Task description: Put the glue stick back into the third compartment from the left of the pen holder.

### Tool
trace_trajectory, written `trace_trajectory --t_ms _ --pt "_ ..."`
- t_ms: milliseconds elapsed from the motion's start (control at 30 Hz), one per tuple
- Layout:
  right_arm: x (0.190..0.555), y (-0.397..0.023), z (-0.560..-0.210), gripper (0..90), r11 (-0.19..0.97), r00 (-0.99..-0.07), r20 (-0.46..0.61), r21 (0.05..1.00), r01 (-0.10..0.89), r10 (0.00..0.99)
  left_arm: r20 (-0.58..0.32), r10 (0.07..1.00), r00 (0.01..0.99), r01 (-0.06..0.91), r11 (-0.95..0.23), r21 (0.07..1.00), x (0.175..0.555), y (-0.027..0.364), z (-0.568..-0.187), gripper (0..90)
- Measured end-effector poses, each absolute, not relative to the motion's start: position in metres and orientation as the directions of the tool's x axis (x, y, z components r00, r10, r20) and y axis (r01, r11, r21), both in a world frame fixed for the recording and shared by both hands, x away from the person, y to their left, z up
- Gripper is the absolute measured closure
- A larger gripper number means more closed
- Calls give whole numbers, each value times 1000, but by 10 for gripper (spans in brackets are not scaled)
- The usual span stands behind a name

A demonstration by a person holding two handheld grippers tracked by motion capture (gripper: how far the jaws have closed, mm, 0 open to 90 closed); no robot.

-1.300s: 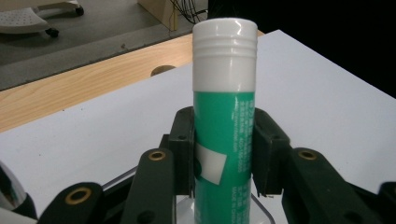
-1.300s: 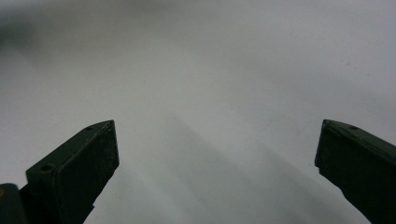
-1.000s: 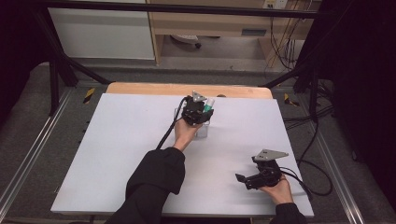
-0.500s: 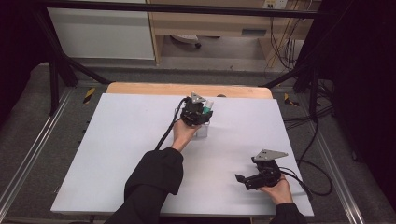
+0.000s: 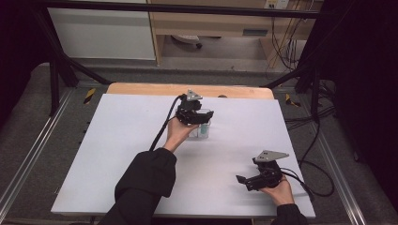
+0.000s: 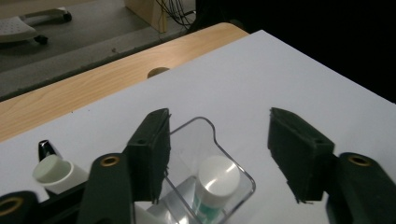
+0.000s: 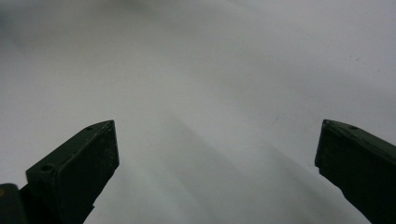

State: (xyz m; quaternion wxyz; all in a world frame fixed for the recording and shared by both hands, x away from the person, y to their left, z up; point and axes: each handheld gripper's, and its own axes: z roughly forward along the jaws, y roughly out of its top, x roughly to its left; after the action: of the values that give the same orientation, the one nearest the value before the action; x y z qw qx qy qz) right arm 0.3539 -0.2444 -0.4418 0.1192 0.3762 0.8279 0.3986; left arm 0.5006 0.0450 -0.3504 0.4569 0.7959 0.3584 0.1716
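Near the far edge of the desk (image 5: 117,154), the left gripper (image 6: 217,154) has just been opening, its jaws now apart around a clear container (image 6: 205,154) holding a white-capped bottle (image 6: 218,179); the right gripper (image 5: 244,180) gapes wide, empty, by the near right corner

Clear cup (image 6: 205,154), white-capped teal bottle (image 6: 217,179), white table (image 5: 141,140).

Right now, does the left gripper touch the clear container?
Cannot tell. In the left gripper view, one jaw of the left gripper overlaps the rim of the clear container; the other stands clearly apart.
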Motion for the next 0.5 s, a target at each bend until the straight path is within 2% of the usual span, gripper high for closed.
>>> trace_trajectory --t_ms 500 --pt "354 -244 -442 4 397 -680 103 745 536 726 -30 705 708 418 -385 823 460 96 -341 181"
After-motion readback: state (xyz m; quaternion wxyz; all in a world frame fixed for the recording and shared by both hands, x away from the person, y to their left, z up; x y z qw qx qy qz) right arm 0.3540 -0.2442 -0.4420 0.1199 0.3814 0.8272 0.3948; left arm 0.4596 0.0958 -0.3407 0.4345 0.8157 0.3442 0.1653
